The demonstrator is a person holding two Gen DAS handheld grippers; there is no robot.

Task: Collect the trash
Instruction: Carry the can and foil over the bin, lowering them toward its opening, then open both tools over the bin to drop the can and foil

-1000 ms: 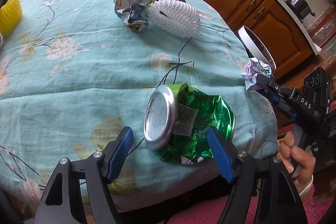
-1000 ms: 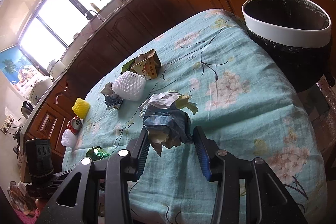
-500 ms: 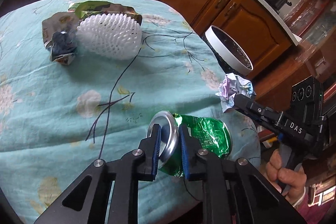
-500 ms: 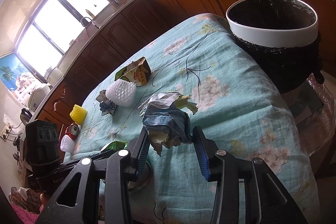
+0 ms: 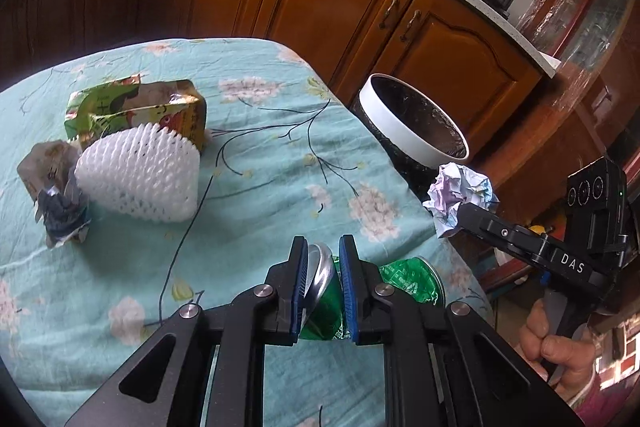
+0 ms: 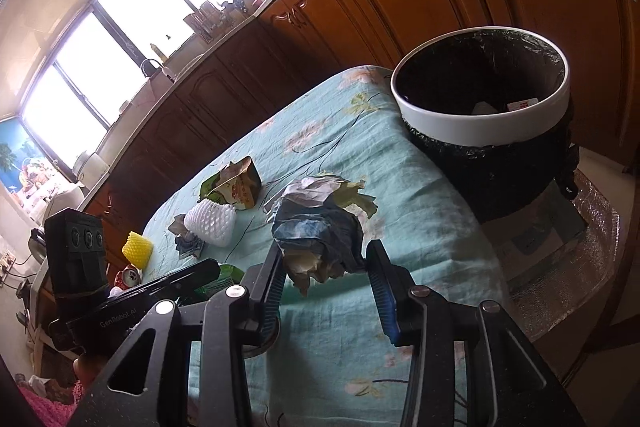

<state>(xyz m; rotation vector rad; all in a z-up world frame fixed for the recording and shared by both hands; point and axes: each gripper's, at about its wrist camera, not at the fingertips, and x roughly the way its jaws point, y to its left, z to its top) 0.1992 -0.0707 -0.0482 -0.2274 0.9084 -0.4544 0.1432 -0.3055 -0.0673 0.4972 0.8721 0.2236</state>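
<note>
Left gripper [image 5: 323,285]: black frame, blue pads, silver screws. Right gripper [image 6: 326,279]: same, "DAS" lettering on side.

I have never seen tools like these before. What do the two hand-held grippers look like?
Each is a black frame with silver bolts and two fingers lined with ribbed blue pads. The left gripper and the right gripper look alike. Each carries a black box with three round lenses, and white lettering marks an arm, "DAS" on the right one. A pink sleeve shows low down.
</note>
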